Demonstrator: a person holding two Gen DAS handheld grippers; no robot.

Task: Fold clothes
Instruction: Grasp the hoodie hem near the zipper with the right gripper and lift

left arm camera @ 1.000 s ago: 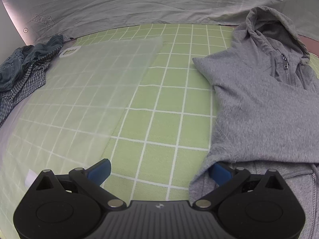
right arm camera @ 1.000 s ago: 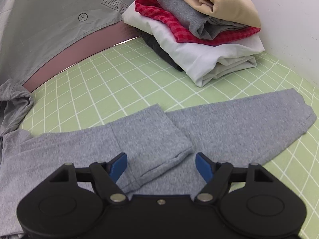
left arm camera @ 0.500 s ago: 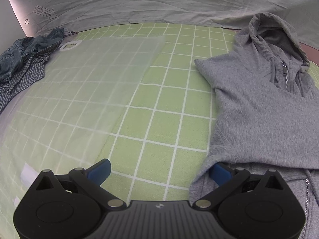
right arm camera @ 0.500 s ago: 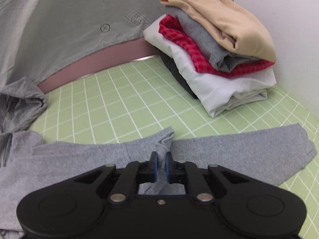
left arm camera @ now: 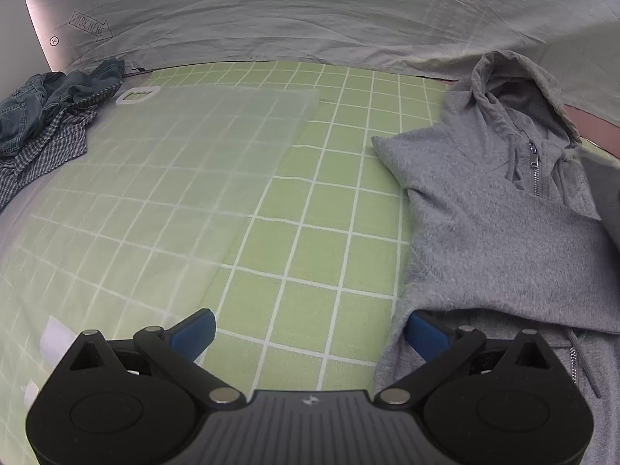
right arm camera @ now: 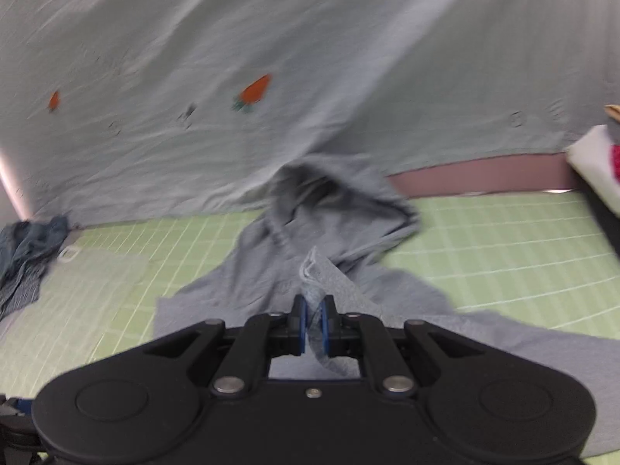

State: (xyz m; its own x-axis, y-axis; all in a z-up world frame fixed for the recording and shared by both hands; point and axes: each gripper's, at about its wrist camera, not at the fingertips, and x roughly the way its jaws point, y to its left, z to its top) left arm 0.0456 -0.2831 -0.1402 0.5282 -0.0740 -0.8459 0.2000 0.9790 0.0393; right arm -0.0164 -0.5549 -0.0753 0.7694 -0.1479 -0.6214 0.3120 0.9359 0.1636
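A grey zip hoodie [left arm camera: 500,224] lies face up on the green checked mat [left arm camera: 310,240], hood toward the back. My left gripper [left arm camera: 310,333] hangs open low over the mat, its right blue pad at the hoodie's left edge, nothing between the pads. In the right wrist view the hoodie [right arm camera: 271,271] shows with its hood [right arm camera: 329,193] standing open. My right gripper [right arm camera: 313,323] is shut on the hoodie's sleeve cuff [right arm camera: 317,275], which is lifted off the mat and carried over the body. This view is motion-blurred.
A translucent folding board [left arm camera: 162,178] lies on the mat's left half. Crumpled denim and checked clothes [left arm camera: 42,116] sit at the far left. A pale sheet with carrot prints [left arm camera: 310,7] hangs behind. A stack of folded clothes [right arm camera: 600,162] shows at the right edge.
My right gripper shut on the sleeve cuff, lifted it and swung left toward the hoodie's body. My left gripper stayed open, its view tilting up slightly.
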